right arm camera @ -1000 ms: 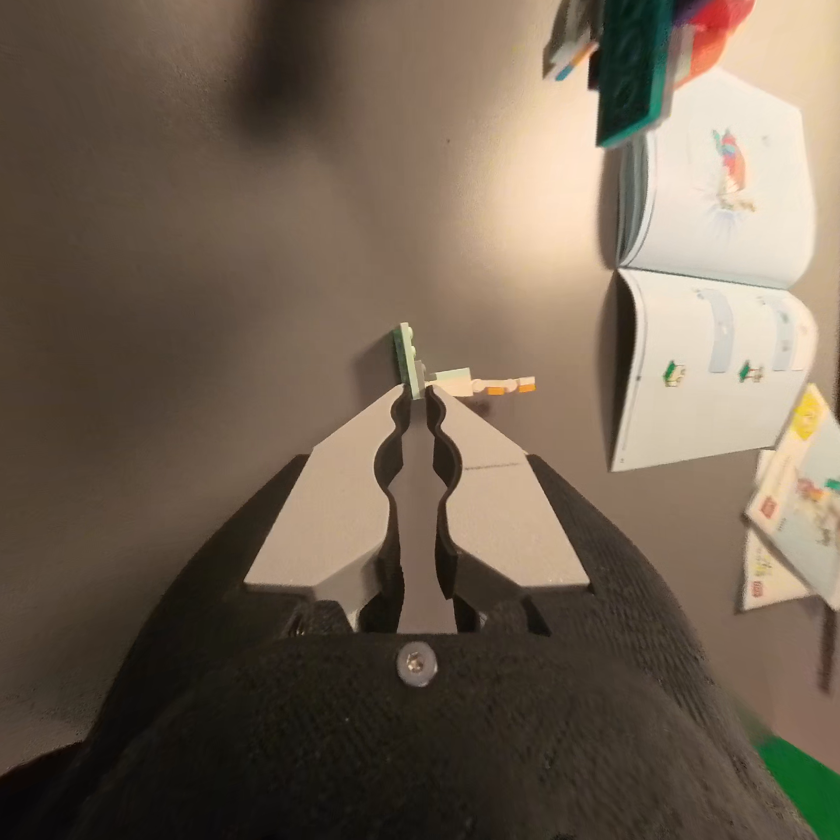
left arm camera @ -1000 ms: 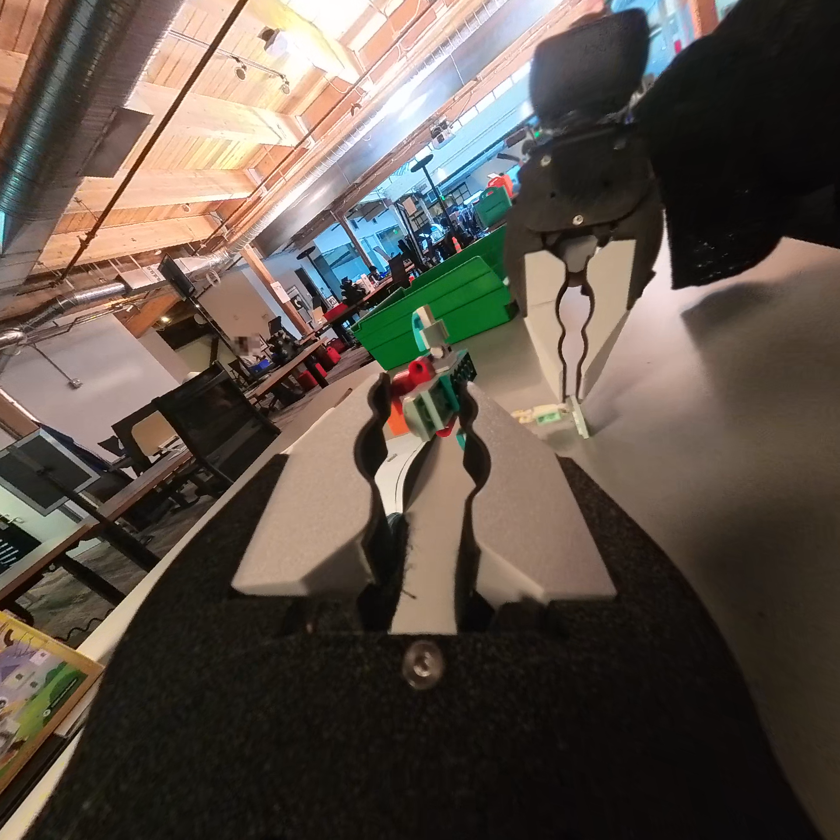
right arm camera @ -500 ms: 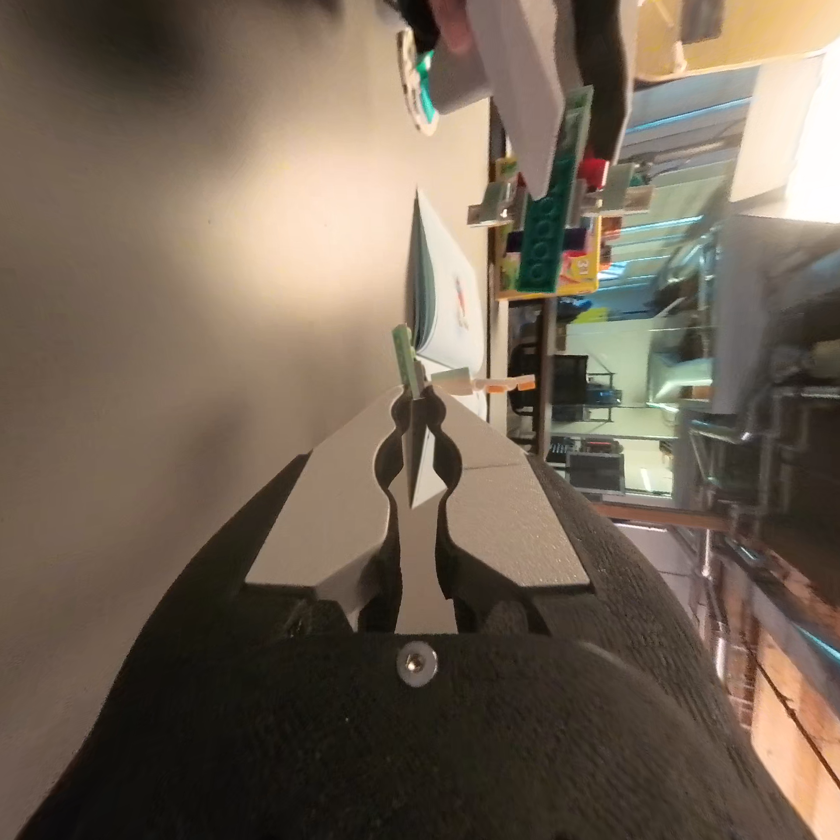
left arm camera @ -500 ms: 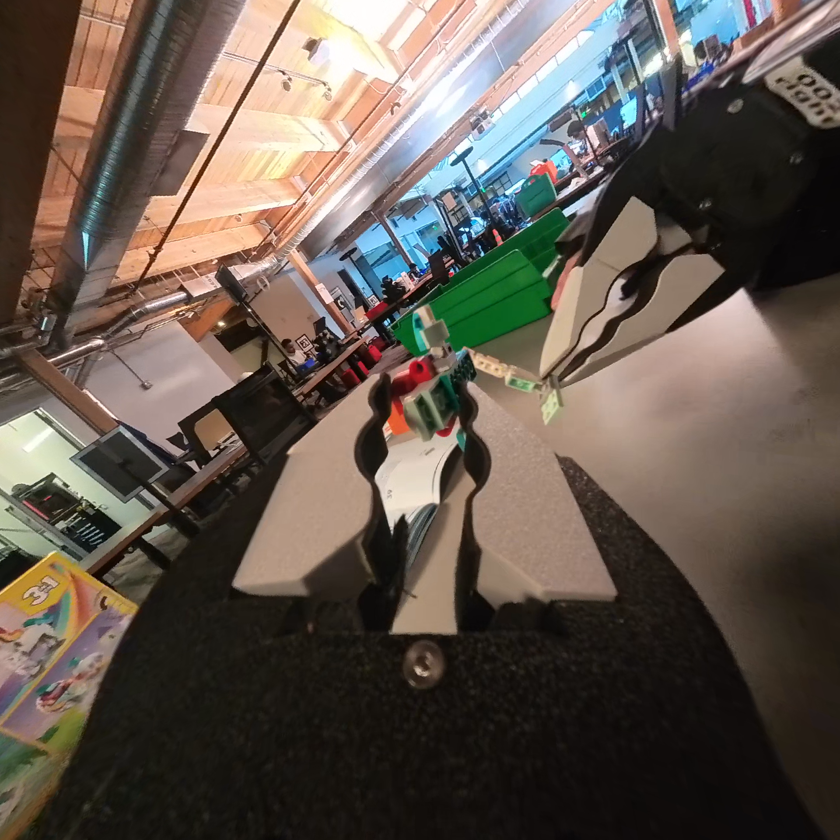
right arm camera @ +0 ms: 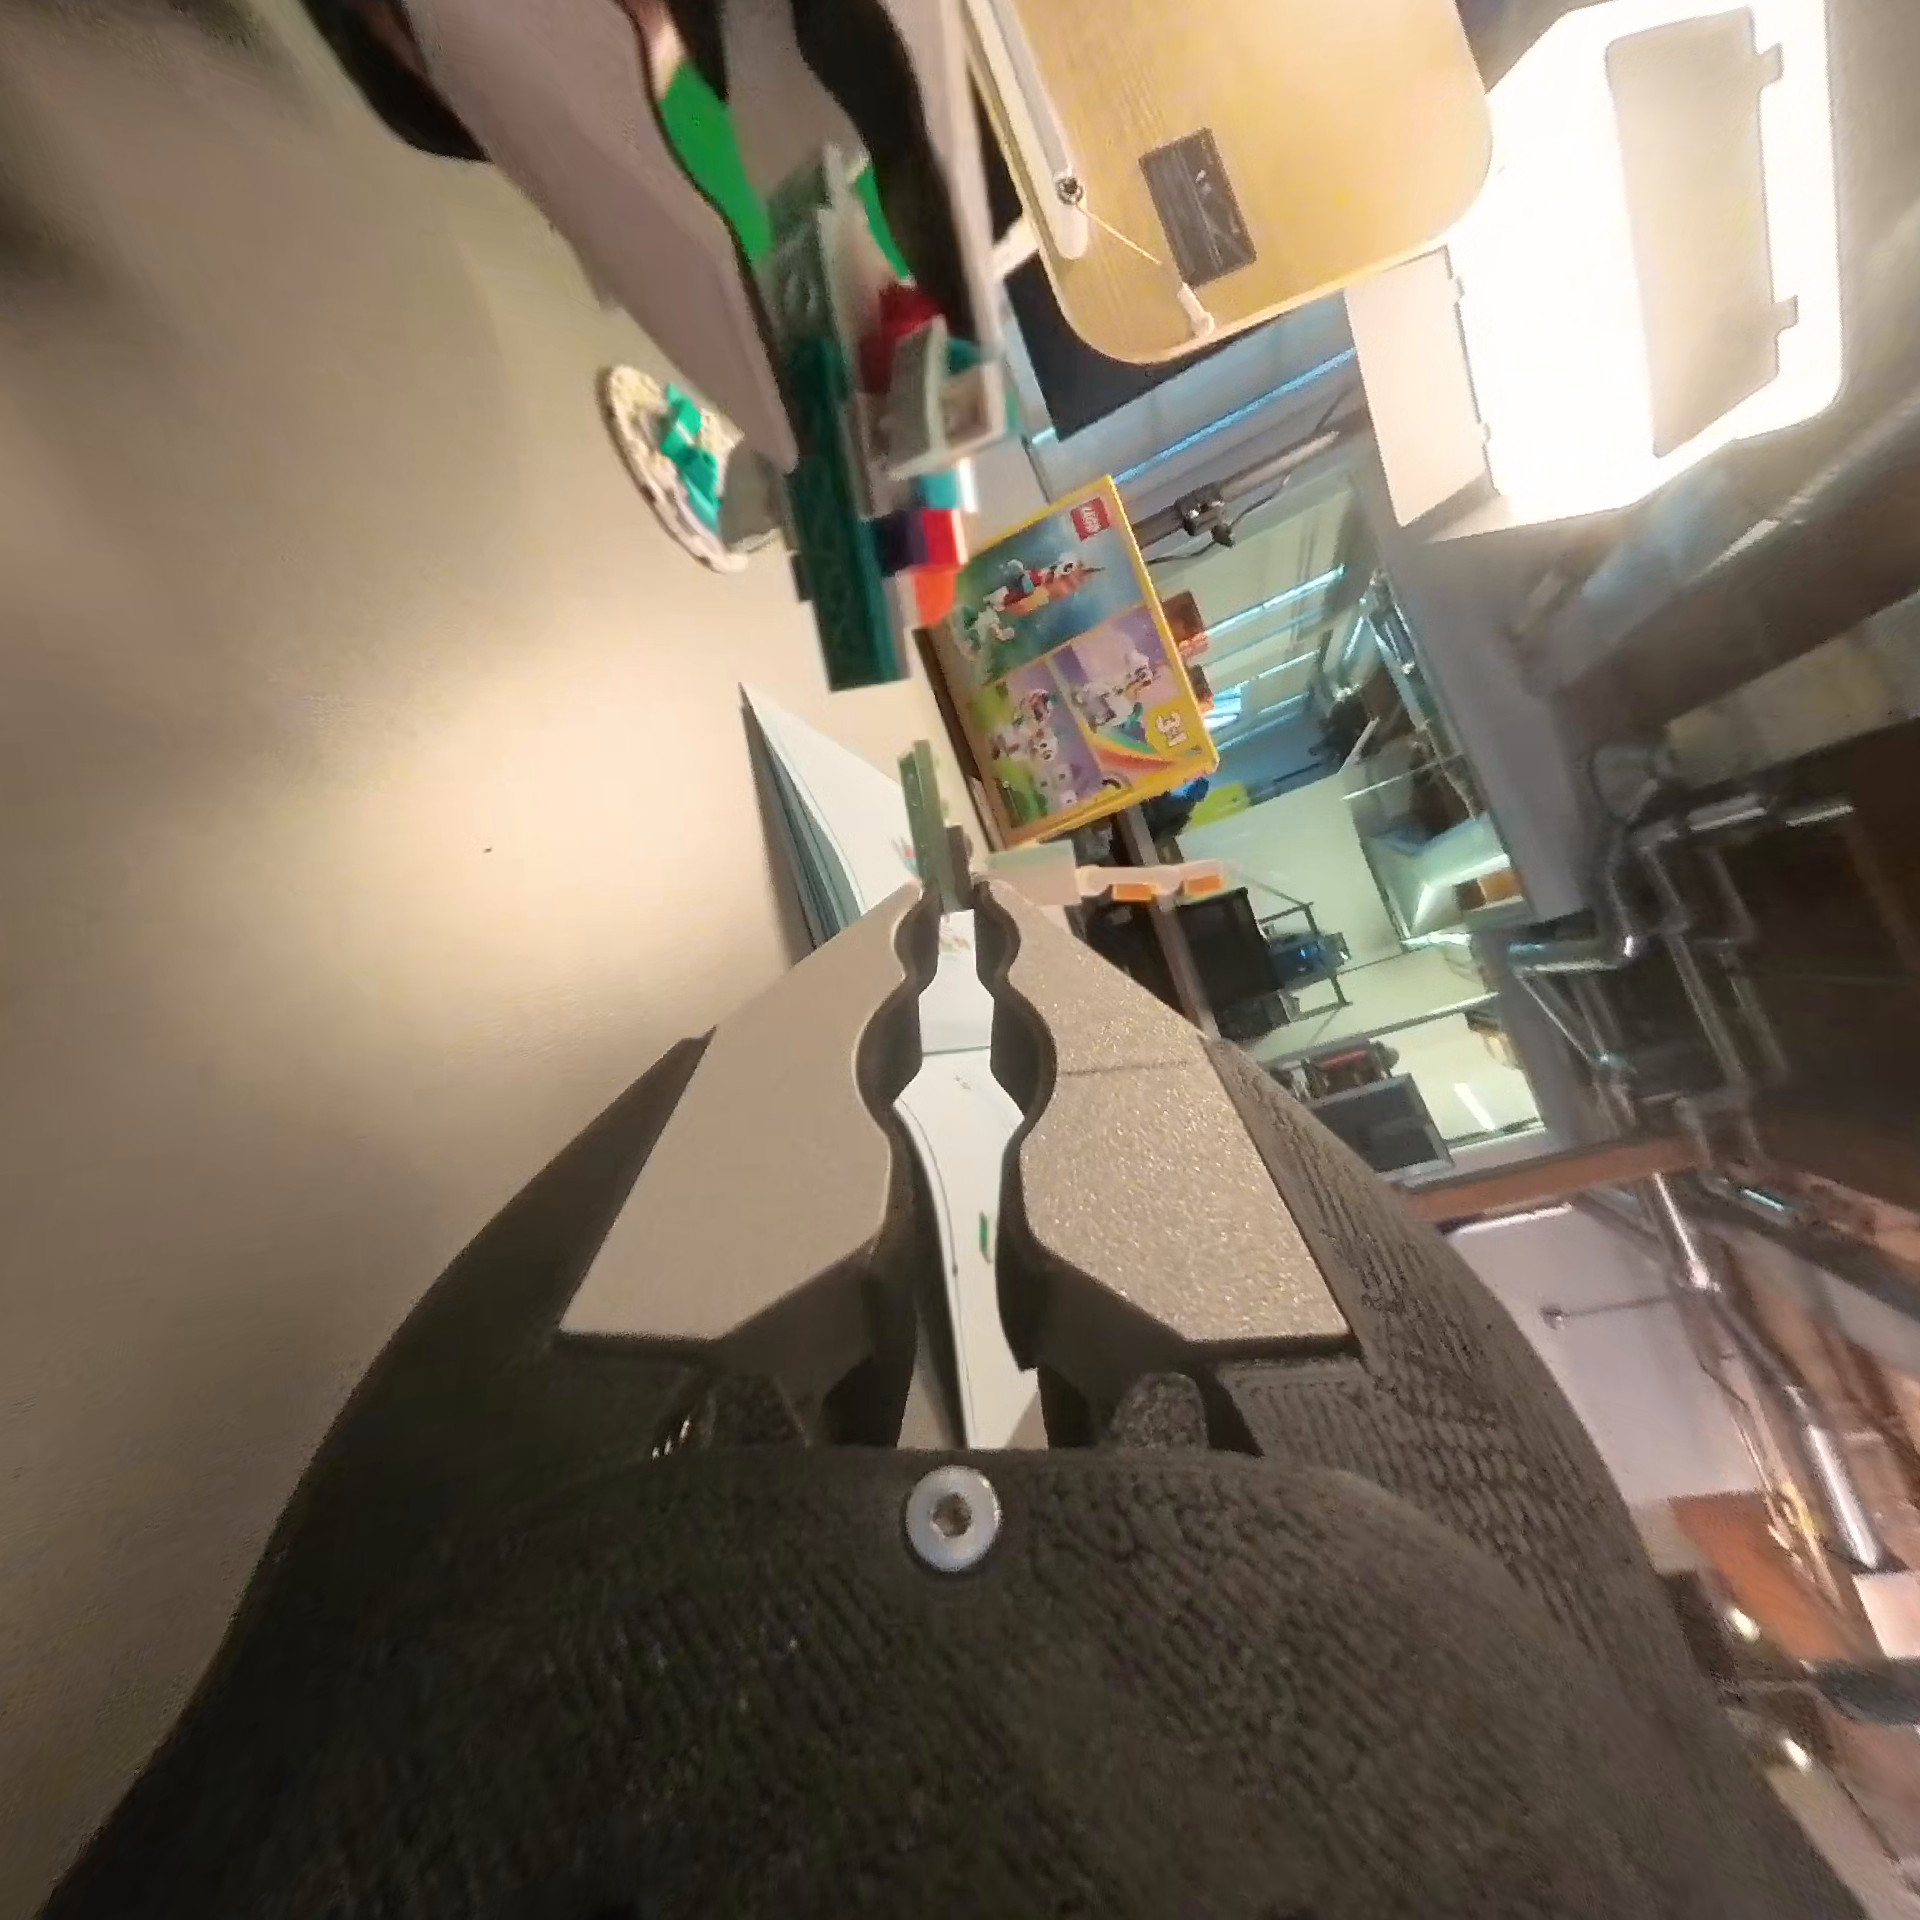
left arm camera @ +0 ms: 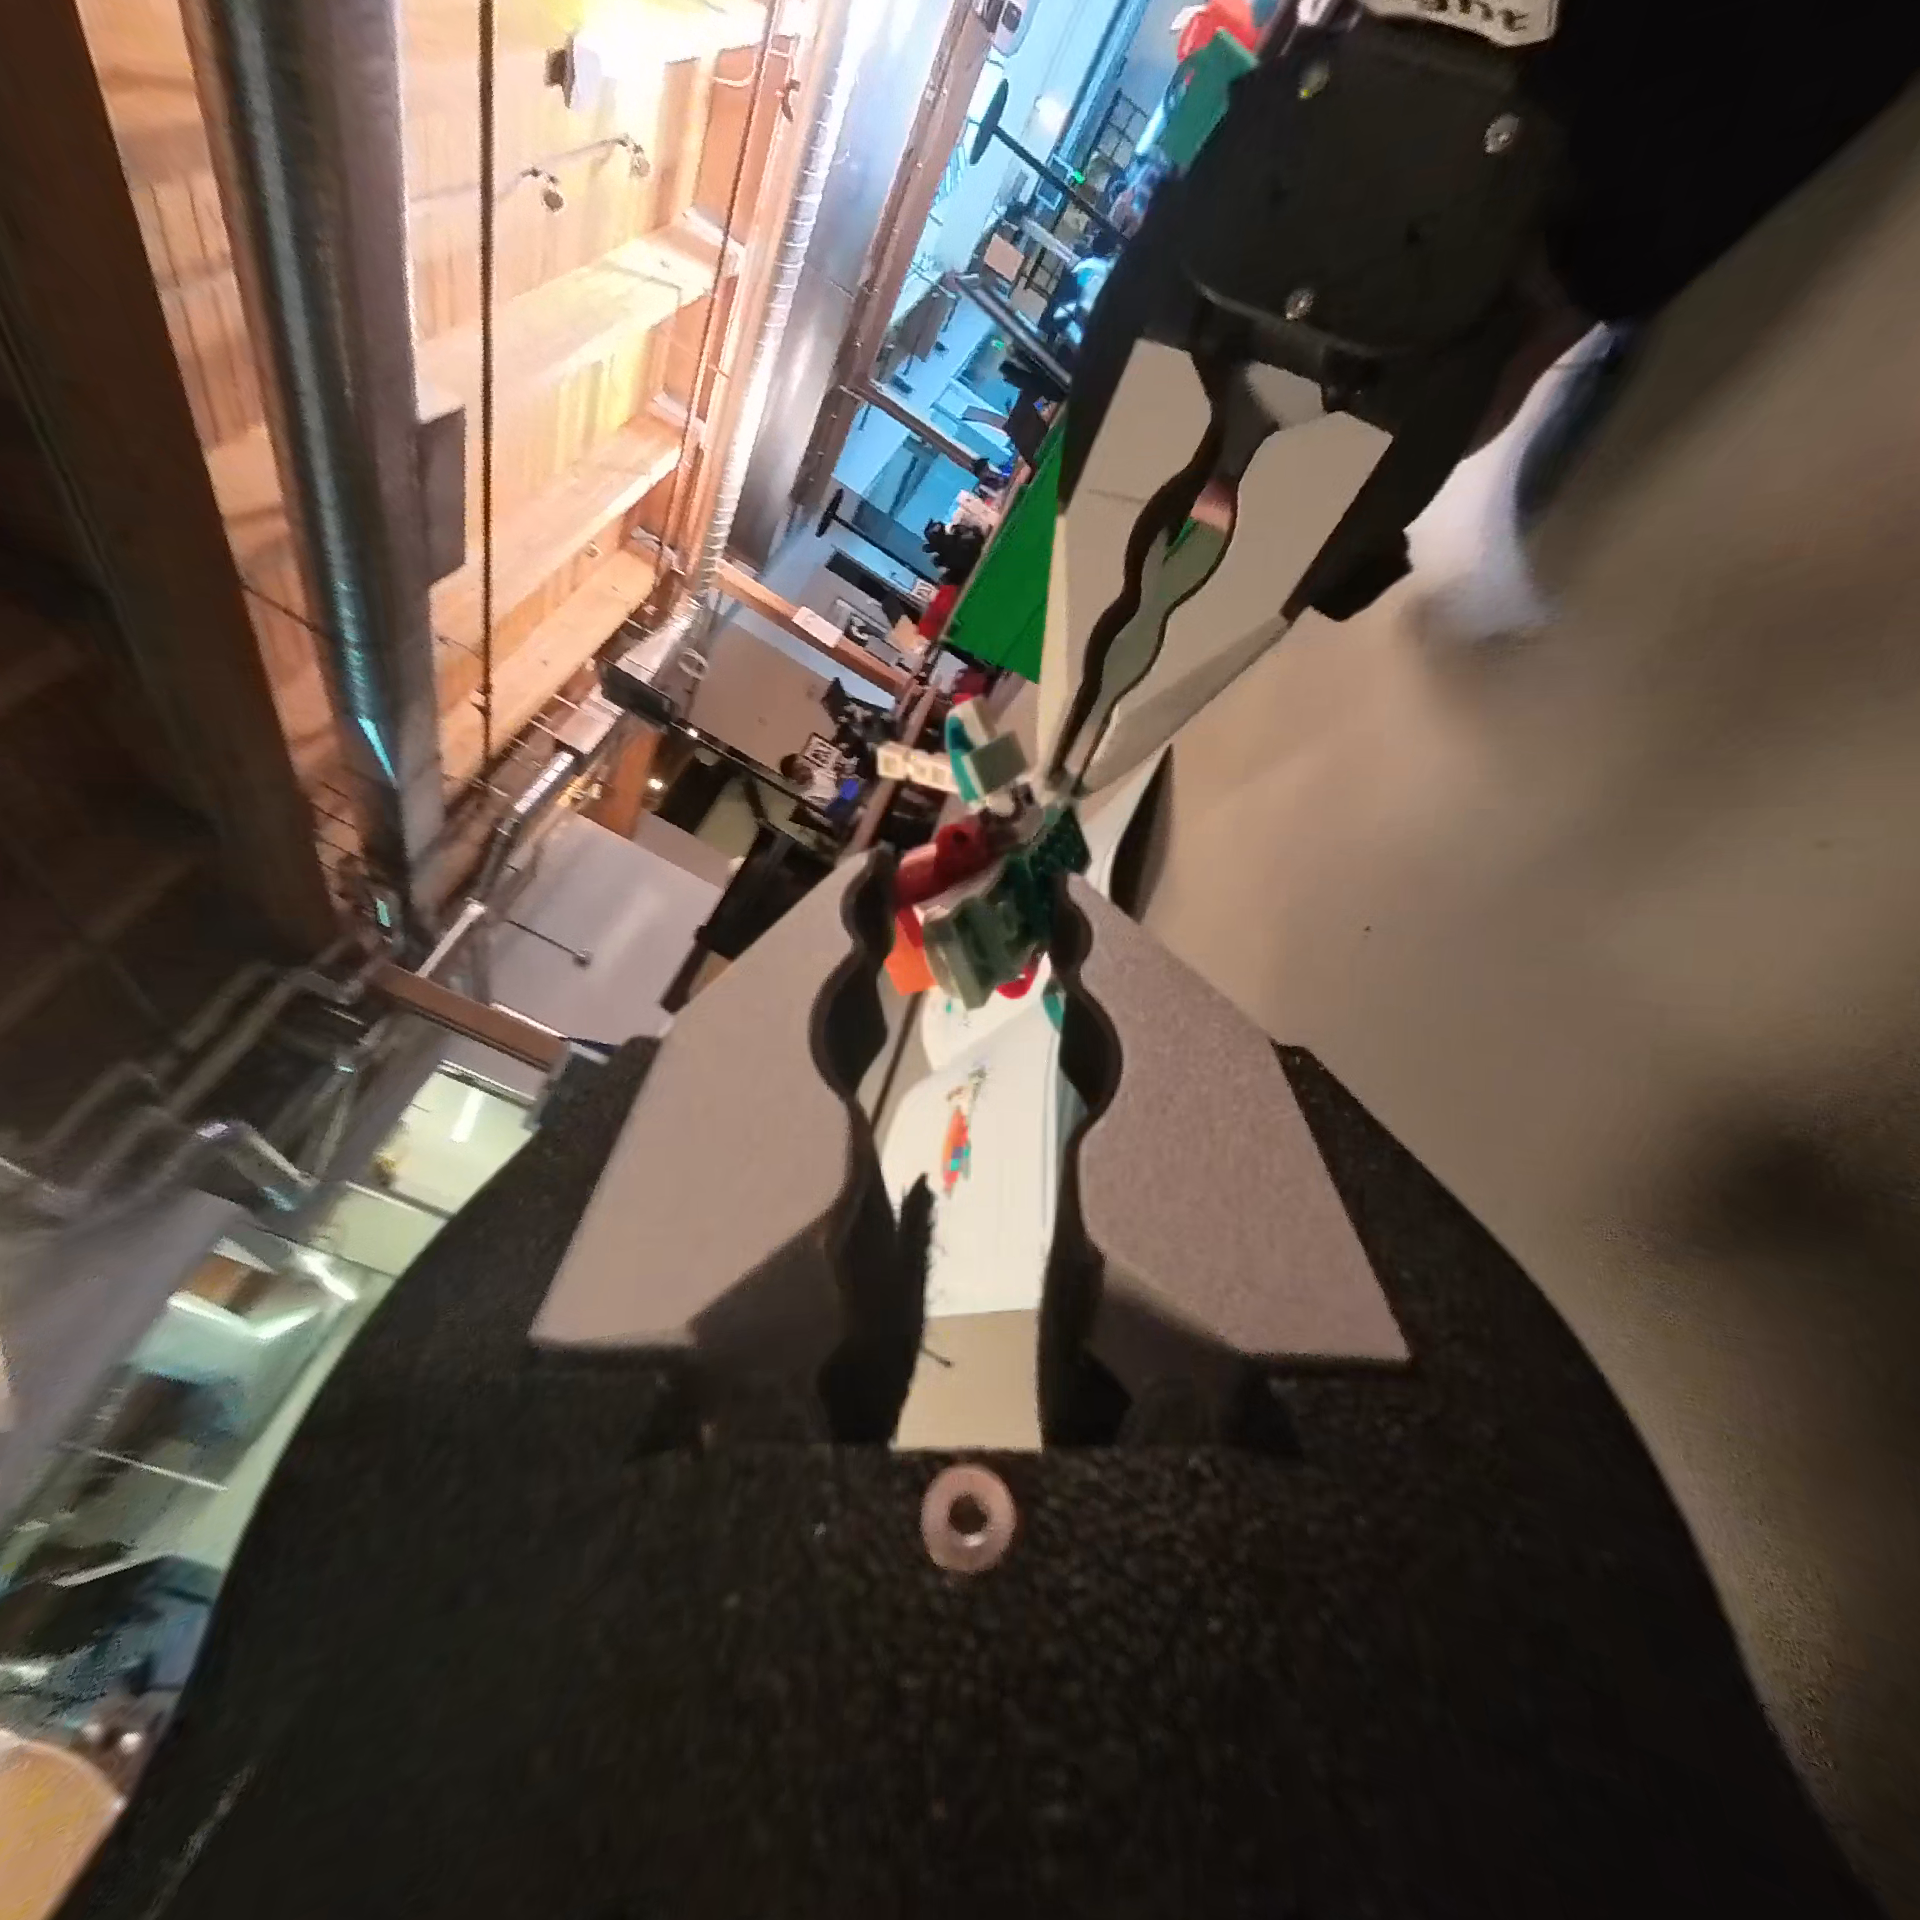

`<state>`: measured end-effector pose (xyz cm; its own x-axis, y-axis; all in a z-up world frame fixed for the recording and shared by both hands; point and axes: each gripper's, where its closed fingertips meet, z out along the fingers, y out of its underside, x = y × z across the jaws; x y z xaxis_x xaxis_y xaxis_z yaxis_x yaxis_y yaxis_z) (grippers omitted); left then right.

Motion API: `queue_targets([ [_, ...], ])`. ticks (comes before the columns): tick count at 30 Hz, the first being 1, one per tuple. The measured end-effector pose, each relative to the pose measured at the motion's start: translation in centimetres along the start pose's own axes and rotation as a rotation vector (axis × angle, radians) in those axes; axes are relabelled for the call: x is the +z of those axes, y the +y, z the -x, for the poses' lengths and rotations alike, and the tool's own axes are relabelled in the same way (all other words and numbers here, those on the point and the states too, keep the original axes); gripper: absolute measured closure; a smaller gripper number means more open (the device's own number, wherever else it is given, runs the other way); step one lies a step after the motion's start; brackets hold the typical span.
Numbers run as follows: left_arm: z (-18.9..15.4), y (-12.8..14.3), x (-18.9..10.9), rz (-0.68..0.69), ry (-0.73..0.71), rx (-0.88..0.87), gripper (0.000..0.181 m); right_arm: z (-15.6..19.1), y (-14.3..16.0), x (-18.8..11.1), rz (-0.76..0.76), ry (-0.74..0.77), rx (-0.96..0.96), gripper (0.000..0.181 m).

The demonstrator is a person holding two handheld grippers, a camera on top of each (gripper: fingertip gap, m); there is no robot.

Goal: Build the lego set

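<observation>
Since a second ago, when your right tongs (right arm camera: 951,899) pinched the small sub-assembly (right arm camera: 1049,868) low over the tabletop (right arm camera: 312,727), you have lifted and swung it up to the main lego build (left arm camera: 982,914); both views have rolled with the move. Right tongs stay closed on the pale green plate end of that piece, its white-and-orange arm sticking out sideways. Left tongs (left arm camera: 971,904) stay clamped narrow on the build, dark green plate plus red, orange and grey bricks. In the left wrist view the right tongs' tips sit just beside the build's top, the white arm reaching past the teal-and-grey block; contact I cannot tell. Judgement: you are at the mating step, alignment left, then a press.

Around the build: open instruction booklet (right arm camera: 831,821) below it on the tabletop, yellow set box (right arm camera: 1070,665) standing beyond the booklet, small round plate with teal bits (right arm camera: 675,457) near the build. Green bins (left arm camera: 1008,582) lie farther back. Nothing sits between piece and build; motion blur and the protruding arm are the risks.
</observation>
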<state>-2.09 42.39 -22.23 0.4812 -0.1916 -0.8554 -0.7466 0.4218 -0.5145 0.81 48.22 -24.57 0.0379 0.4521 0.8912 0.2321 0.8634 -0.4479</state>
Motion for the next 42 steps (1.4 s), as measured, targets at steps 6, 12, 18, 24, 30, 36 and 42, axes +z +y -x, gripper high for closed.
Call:
queue_targets([
  [6,0.6,-1.2,0.0,-0.025,-0.068,0.101,0.155,-0.2,-1.2,-0.5,-0.058,0.024,-0.039,0.177],
  [12,0.3,-2.1,0.1,-0.031,-0.089,0.209,0.154,-1.0,-1.2,-1.1,-0.078,0.048,-0.028,0.177],
  [18,0.4,-2.2,0.2,-0.023,-0.099,0.238,0.154,-0.7,-1.6,-1.2,-0.091,0.045,-0.066,0.177],
  [24,0.3,-2.2,0.3,-0.023,-0.094,0.238,0.154,-0.7,-1.4,-1.1,-0.083,0.043,-0.056,0.177],
  [30,0.4,-2.1,0.3,-0.022,-0.092,0.228,0.154,-0.6,-1.1,-1.0,-0.073,0.033,-0.055,0.177],
  [36,1.0,-1.8,0.2,-0.016,-0.107,0.178,0.154,-0.3,-0.9,-0.8,-0.064,0.017,-0.049,0.177],
  [42,1.5,-1.3,0.2,-0.005,-0.122,0.130,0.154,-0.2,-1.0,-0.8,-0.067,0.009,-0.051,0.177],
])
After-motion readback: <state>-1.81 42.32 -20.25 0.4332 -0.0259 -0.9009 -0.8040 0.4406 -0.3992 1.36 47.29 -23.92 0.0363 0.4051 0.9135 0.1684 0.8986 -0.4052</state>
